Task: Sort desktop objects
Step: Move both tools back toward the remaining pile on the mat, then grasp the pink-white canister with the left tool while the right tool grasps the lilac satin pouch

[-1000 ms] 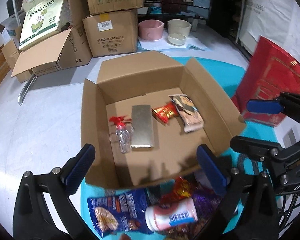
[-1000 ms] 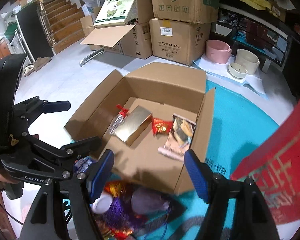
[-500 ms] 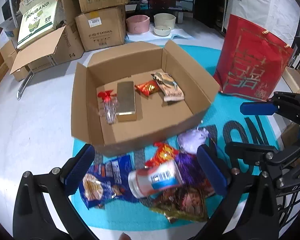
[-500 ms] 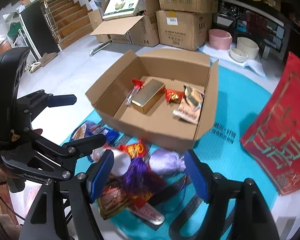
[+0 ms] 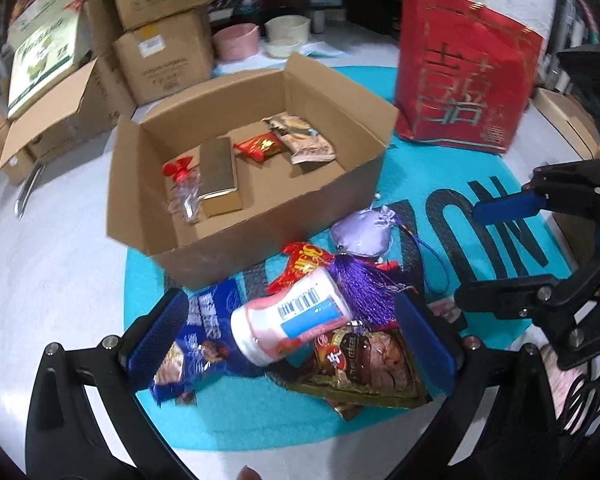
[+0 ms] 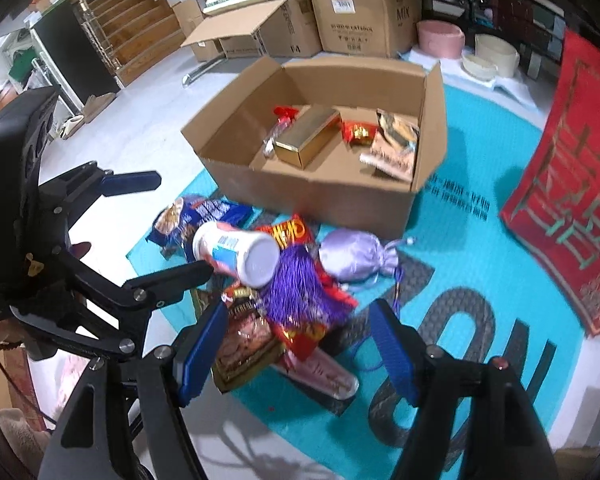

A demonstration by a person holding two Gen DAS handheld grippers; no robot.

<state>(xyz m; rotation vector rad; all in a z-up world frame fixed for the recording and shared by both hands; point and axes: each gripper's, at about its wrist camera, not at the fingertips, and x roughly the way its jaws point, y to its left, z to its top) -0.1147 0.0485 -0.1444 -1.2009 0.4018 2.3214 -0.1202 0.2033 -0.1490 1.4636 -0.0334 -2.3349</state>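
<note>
Open cardboard box [image 5: 260, 216] on the teal mat [image 5: 420, 192], which lies on the floor. No desk in view.

Already in the box: a gold box [image 5: 217, 176] lying flat, a clear bottle with a red bow [image 5: 184, 188] touching its left side, a small red snack packet [image 5: 259, 148], and a brown-and-cream snack pouch [image 5: 304, 142] towards the far right corner. Four items sorted, as I judge it.

Still outside, heaped on the mat just in front of the box: a pink-and-white bottle [image 5: 290, 316] lying on its side atop the pile, a blue snack bag [image 5: 196, 340] under its left end, a red-and-gold snack packet [image 5: 304, 264], a purple tassel [image 5: 364, 284], a lilac satin pouch [image 5: 360, 232] near the box's front corner, and a brown foil snack bag [image 5: 364, 360] at the bottom. The right wrist view also shows a pink flat packet [image 6: 324, 372] under the heap.

Left claw [image 5: 288, 332]: blue pads apart, straddling the pink-and-white bottle from above, touching nothing.

Right claw [image 6: 296, 344]: pads apart over the tassel end of the pile, empty.

Roughly a third done by count; seven pieces left.
</note>
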